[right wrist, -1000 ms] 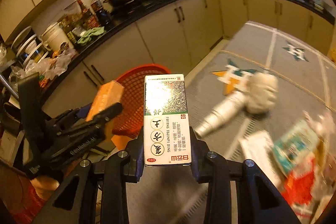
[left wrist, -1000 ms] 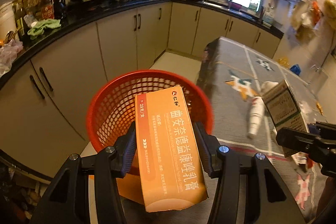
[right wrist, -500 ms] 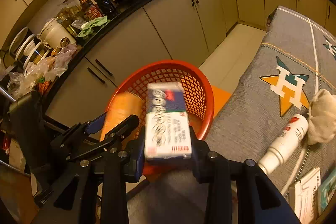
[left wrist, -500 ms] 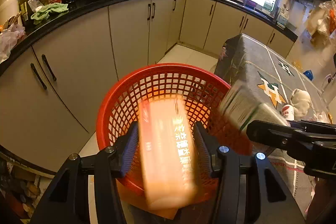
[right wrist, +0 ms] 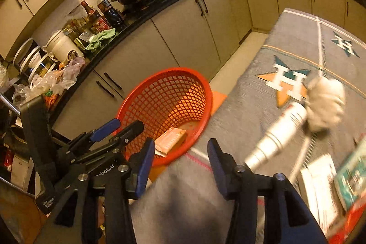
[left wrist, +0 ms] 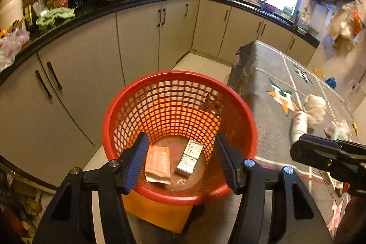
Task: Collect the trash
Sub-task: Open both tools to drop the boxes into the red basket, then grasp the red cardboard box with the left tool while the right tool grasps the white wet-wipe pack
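Although two flat cardboard boxes already lie on the floor of the round red plastic mesh basket (left wrist: 179, 104), an orange one (left wrist: 158, 164) and a white-and-green one (left wrist: 190, 157) just beside it, the collecting looks only partly done. Both boxes sit directly ahead of the left tool (left wrist: 180, 162), framed between its spread fingers, which grip nothing. In the right wrist view only the orange box (right wrist: 171, 140) shows inside the basket (right wrist: 169, 104), ahead and slightly to the left of the right tool (right wrist: 180, 165), whose fingers likewise stand apart and empty over the near edge of the counter (right wrist: 270, 54), which wears a grey patterned cloth.

What is left lies further out on that counter, ahead and to the right of the right tool: a white cylindrical bottle (right wrist: 278, 136) on its side, with a crumpled white wad of paper or cloth (right wrist: 326, 102) touching its far end, and, at the far right edge, a blurred heap of flat packets and papers (right wrist: 338, 184), too smeared to count. Judging from this, several pieces still have to go into the basket, and the bottle seems the nearest candidate for the right tool.
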Tool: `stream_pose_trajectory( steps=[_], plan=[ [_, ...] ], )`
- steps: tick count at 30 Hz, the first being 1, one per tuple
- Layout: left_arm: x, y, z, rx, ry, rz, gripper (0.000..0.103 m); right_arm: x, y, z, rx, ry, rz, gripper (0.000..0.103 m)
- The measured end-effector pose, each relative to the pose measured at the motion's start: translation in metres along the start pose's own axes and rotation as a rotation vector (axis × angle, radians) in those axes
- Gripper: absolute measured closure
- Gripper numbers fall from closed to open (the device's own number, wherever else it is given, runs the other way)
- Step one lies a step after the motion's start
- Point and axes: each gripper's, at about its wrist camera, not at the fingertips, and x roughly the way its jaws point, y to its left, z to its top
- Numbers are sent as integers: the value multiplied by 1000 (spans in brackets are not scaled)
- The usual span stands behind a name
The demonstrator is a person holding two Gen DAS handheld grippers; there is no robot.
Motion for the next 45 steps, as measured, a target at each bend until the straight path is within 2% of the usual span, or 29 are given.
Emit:
stream_pose_trajectory(
  steps=[9, 16, 20, 27, 35, 40, 45],
  plan=[
    [-19, -56, -24, 72, 7, -89, 42, -56, -30, -39, 54, -75, -21, 50],
    [-21, -106, -38, 140, 41, -169, 42, -112, -77, -76, 146, -165, -81, 50],
    [-23, -137, -44, 182, 57, -220, 42, -146, -108, -96, 221, -212, -125, 50],
    [-30, -178, -55, 239, 62, -271, 42, -182, -149, -125, 313, -244, -221, 50],
    [-37, -223, -56, 281, 104, -431, 39, -237, -192, -148, 409, -333, -338, 50],
    [-23, -249, -64, 323, 149, -448, 38, -260, -230, -166, 507, -353, -405, 50],
    [-5, -267, -67, 335, 188, -460, 38, -270, -262, -180, 609, -355, -427, 49]
  ],
)
